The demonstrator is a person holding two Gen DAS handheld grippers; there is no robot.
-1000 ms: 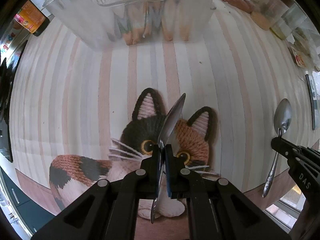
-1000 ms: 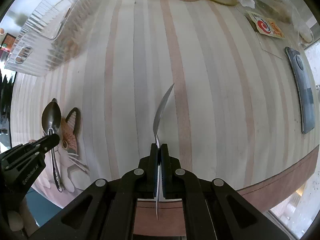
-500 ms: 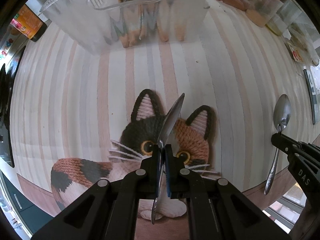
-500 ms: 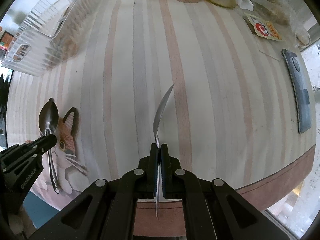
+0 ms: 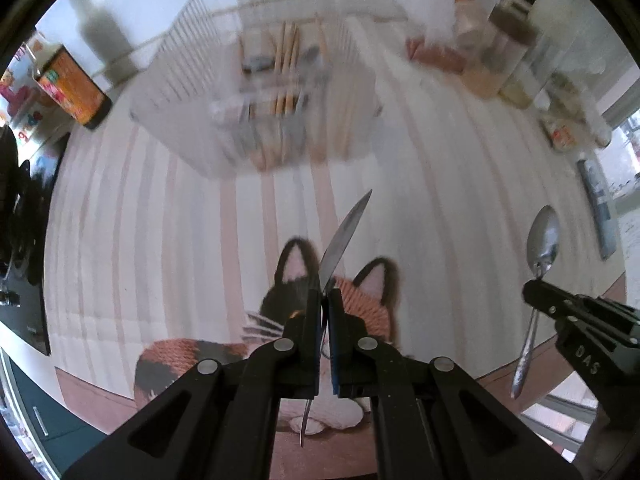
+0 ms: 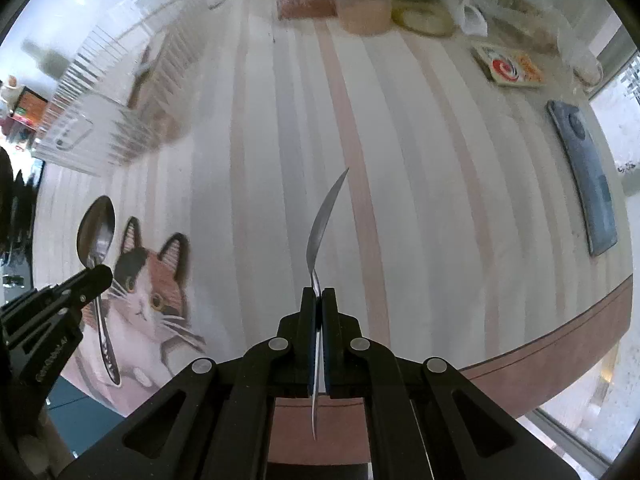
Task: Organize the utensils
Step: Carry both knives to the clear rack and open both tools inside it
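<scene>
From your left wrist camera, your left tool [image 5: 325, 300] points steeply down, its two black fingers clamped on the neck of a metal spoon [image 5: 344, 236] seen edge-on; the bowl rises ahead of the fingertips and the handle runs back between the fingers. Below it lies a cat-shaped mat [image 5: 360, 308] on a table [image 5: 160, 240] covered with a cloth of pale and pink stripes. Farther ahead, blurred, stands a clear plastic organizer bin [image 5: 188, 92] holding wooden chopsticks [image 5: 286, 60] and some grey utensils. An orange-labelled bottle [image 5: 74, 88] stands at far left, and jars and packets crowd the far right corner. At the right edge your right tool [image 5: 538, 298] grips a second spoon [image 5: 542, 240], bowl up and handle hanging down. From your right wrist camera, your right tool [image 6: 318, 294] is likewise closed tight on that second spoon [image 6: 322, 224], seen edge-on above bare striped cloth [image 6: 420, 200]. To the left, your left tool [image 6: 96, 276] holds its spoon [image 6: 96, 230] over the cat mat [image 6: 148, 292]. The clear bin [image 6: 100, 120] sits at upper left. A dark phone [image 6: 588, 184] lies near the table's right edge, and a plastic cup [image 6: 362, 0] and food packets line the far side.
</scene>
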